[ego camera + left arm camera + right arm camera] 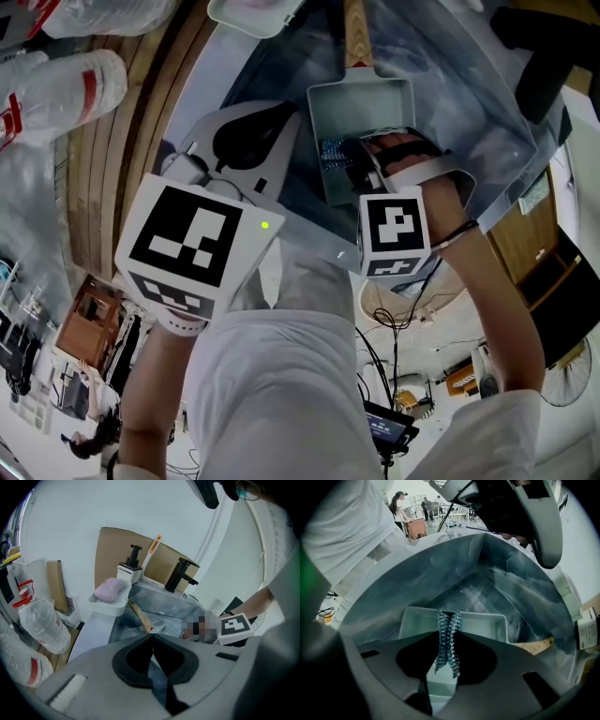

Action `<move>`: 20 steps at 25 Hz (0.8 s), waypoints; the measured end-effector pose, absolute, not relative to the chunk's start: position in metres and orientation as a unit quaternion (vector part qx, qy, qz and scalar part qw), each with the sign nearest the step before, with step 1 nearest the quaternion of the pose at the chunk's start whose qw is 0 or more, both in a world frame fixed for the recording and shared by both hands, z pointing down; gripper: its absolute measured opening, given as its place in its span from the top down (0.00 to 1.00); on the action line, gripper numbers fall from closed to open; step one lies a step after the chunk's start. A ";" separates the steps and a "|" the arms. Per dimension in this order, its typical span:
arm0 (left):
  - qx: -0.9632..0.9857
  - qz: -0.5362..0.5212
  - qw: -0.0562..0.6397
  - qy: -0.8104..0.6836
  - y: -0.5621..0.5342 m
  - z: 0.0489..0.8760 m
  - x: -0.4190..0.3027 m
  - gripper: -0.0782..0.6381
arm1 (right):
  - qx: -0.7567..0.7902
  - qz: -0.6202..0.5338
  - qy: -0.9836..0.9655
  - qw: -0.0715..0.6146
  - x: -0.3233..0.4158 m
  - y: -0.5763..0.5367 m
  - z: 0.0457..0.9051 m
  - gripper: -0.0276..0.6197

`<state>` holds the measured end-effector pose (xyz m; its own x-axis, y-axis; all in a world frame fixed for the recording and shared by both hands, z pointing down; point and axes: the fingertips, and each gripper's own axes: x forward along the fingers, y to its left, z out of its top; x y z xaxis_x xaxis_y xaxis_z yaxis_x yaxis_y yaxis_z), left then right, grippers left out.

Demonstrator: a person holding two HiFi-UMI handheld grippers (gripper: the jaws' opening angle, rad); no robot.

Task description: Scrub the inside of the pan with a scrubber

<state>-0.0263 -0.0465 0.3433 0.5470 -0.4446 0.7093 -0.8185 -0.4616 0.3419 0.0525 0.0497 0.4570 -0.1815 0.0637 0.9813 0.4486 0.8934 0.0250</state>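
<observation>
Your right gripper (448,637) has its jaws nearly together, clamped on the blue knobbly scrubber (447,644), which stands pinched upright between the pads with its top end poking out past the tips. In the head view that gripper (352,161) sits directly above the pan (375,108), at the pan's near end, with the scrubber (335,155) hanging over the near rim; whether it touches the pan floor cannot be told. The pan is a pale rectangular one, lying flat in the plastic-lined sink (459,84), its wooden handle (356,33) pointing away from you. Your left gripper (152,641) has its jaws pressed fully together with nothing between them. It hangs to the left of the pan (267,122), clear of it. Beyond the pan's handle end, a white soap dish (108,606) carries a pink soap (109,588).
</observation>
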 end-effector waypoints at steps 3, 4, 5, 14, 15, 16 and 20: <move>0.810 0.272 0.342 -0.391 -0.045 0.343 -0.028 0.88 | -0.182 -0.147 -0.750 0.619 0.055 0.062 0.457 0.80; 0.810 0.272 0.343 -0.392 -0.044 0.343 -0.028 0.88 | -0.184 -0.144 -0.749 0.620 0.056 0.066 0.457 0.80; 0.810 0.271 0.343 -0.392 -0.043 0.342 -0.028 0.88 | -0.186 -0.142 -0.748 0.622 0.057 0.069 0.457 0.80; 0.813 0.271 0.343 -0.385 -0.038 0.340 -0.025 0.88 | -0.224 -0.110 -0.746 0.618 0.069 0.098 0.455 0.80; 0.814 0.271 0.343 -0.383 -0.038 0.340 -0.024 0.88 | -0.224 -0.110 -0.746 0.617 0.069 0.099 0.455 0.80; 0.814 0.271 0.344 -0.383 -0.037 0.340 -0.024 0.88 | -0.223 -0.109 -0.747 0.617 0.070 0.100 0.455 0.80; 0.814 0.271 0.343 -0.382 -0.035 0.338 -0.023 0.88 | -0.222 -0.097 -0.748 0.617 0.071 0.102 0.454 0.80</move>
